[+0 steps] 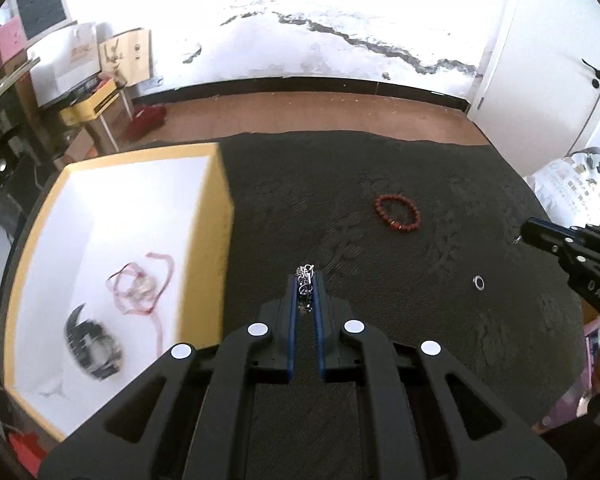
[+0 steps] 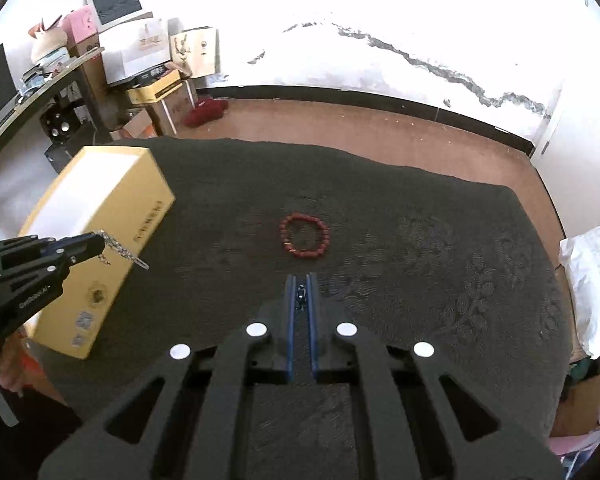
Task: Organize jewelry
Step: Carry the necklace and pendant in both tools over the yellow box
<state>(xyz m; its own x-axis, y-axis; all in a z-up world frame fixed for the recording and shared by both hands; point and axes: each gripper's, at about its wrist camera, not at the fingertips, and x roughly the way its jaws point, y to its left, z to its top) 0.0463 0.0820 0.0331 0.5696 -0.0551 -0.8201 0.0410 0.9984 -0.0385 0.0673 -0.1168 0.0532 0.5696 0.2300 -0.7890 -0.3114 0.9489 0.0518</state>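
Dark-clothed desk (image 1: 380,168): left gripper (image 1: 306,280) jaws clamp a silver chain (image 1: 305,284); right gripper (image 2: 301,284) jaws pinch a small dark item (image 2: 300,294); red bead bracelet (image 1: 397,214) lies apart.

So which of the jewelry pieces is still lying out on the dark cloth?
The red bead bracelet and a small silver ring. The silver chain is held in the left gripper.

Silver chain (image 1: 305,280), red bead bracelet (image 1: 397,214)

Box (image 1: 220,208) yellow outside, white inside; bead bracelet (image 1: 397,214) dark red; chain (image 1: 306,280) silver; cloth (image 1: 380,168) black, faint floral relief; pads (image 1: 293,320) blue
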